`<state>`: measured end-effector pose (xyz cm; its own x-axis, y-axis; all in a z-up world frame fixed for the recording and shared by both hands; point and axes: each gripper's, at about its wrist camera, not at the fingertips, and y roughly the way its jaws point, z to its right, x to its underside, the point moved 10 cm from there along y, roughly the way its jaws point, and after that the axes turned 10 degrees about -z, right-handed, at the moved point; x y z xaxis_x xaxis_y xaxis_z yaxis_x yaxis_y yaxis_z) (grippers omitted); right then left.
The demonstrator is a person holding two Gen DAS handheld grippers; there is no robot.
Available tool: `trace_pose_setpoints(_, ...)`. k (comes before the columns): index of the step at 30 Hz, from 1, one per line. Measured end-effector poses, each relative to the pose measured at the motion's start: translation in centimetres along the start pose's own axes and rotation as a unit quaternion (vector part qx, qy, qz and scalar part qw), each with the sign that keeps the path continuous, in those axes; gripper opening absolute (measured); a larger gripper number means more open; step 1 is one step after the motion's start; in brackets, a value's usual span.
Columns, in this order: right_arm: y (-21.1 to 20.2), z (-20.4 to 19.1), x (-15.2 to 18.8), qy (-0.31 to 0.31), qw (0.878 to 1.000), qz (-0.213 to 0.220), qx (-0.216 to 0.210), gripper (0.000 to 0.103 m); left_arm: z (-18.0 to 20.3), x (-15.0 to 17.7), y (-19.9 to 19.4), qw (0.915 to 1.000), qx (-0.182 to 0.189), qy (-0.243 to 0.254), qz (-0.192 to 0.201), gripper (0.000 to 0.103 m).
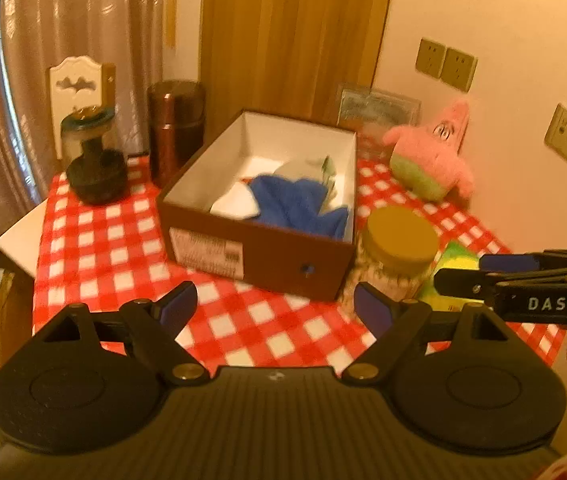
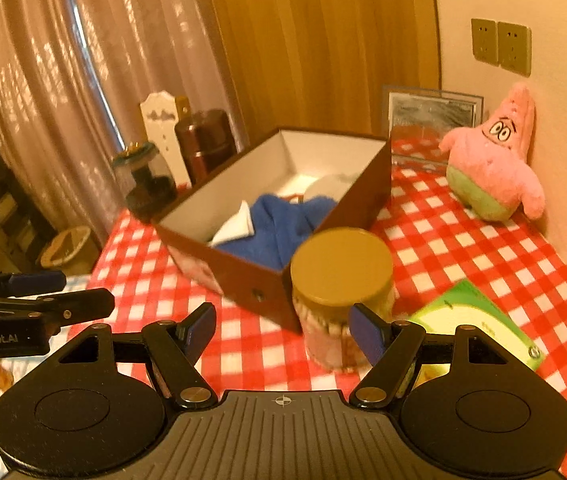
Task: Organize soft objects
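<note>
**Both claws wide and empty before the shoebox**

The left claw (image 1: pixel 275 300) tilts down over the red-and-white checked table (image 1: pixel 99 248), jaws spread with nothing between them. The right claw (image 2: pixel 281 328) angles down likewise, jaws apart; the jar stands beyond its right finger, untouched. Each claw shows at the edge of the other's view.

The brown cardboard shoebox with white inside (image 1: pixel 261 248) sits open mid-table, holding a rumpled blue cloth (image 1: pixel 295 200) and white fabric (image 1: pixel 235 204). The pink star-shaped plush toy with green shorts (image 2: pixel 491 168) leans against the wall at the far right, well apart from the box. A glass jar with a mustard lid (image 2: pixel 339 268) stands just beside the box's near corner. A green-and-yellow booklet (image 2: pixel 475 320) lies right of it.
</note>
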<state>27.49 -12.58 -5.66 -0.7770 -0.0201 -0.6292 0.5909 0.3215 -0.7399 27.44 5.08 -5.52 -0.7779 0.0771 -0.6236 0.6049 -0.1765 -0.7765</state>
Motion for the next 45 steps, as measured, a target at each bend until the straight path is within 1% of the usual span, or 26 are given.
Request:
trace_pose_setpoints(5,-0.3,0.7,2.5,0.004,1.0,-0.025,-0.008,0.073,1.1,2.6,-0.3,0.9996,-0.014,-0.009,-0.024,0.084)
trace_pose_setpoints(8,-0.8,1.2,3.9,0.003,0.999,-0.038,-0.012,0.073,2.1,3.9,-0.6,0.9992,-0.015,-0.013,-0.034,0.084)
trace_pose_setpoints(18,-2.3,2.6,8.4,-0.005,0.998,-0.067,-0.013,0.073,5.0,7.3,-2.0,0.9981,-0.032,-0.019,-0.048,0.084)
trace_pose_setpoints(26,-4.4,3.2,11.0,-0.015,0.997,-0.077,-0.014,0.073,6.4,10.2,-3.9,0.9972,-0.045,-0.034,-0.05,0.084)
trace_pose_setpoints(34,-6.3,3.1,13.2,-0.024,0.996,-0.081,-0.02,0.073,7.9,12.7,-5.5,0.9966,-0.048,-0.039,-0.055,0.084)
trace_pose_setpoints(45,-8.7,3.7,15.4,-0.021,0.996,-0.081,-0.028,0.073,10.1,14.8,-6.6,0.9965,-0.048,-0.034,-0.059,0.084)
